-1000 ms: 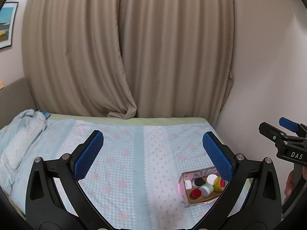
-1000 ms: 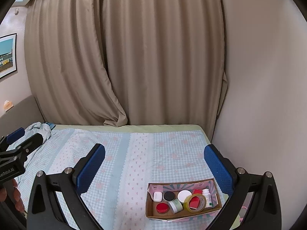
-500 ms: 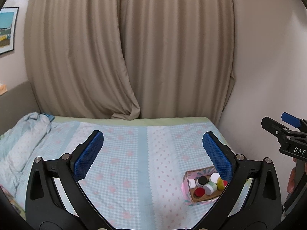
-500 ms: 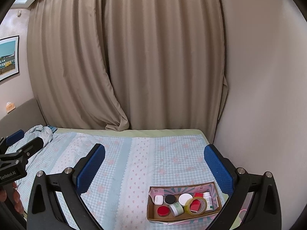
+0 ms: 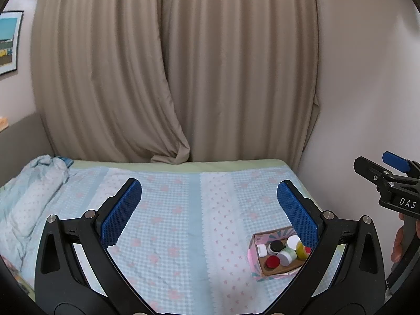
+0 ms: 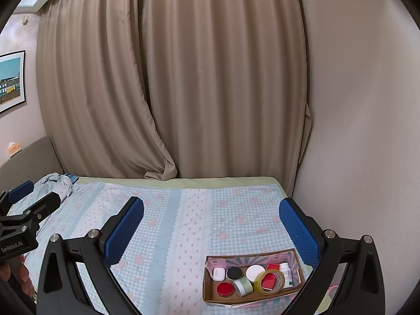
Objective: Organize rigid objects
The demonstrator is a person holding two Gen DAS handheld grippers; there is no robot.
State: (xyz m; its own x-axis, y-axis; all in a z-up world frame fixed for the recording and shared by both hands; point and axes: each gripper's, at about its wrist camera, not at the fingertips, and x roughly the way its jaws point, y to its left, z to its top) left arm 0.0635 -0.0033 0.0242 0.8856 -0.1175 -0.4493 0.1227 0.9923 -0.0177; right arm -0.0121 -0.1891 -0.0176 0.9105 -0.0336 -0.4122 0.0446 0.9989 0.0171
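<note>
Cardboard box (image 6: 210,286) of round jars is seen whole only from the right gripper (image 6: 211,225), both it and the left gripper (image 5: 210,204) held spread, empty.

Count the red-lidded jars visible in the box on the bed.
1 for sure: a red-lidded jar in the box's front-left corner. Another red thing shows through the tape roll, but looks like a block, not a jar. More may be hidden.
</note>
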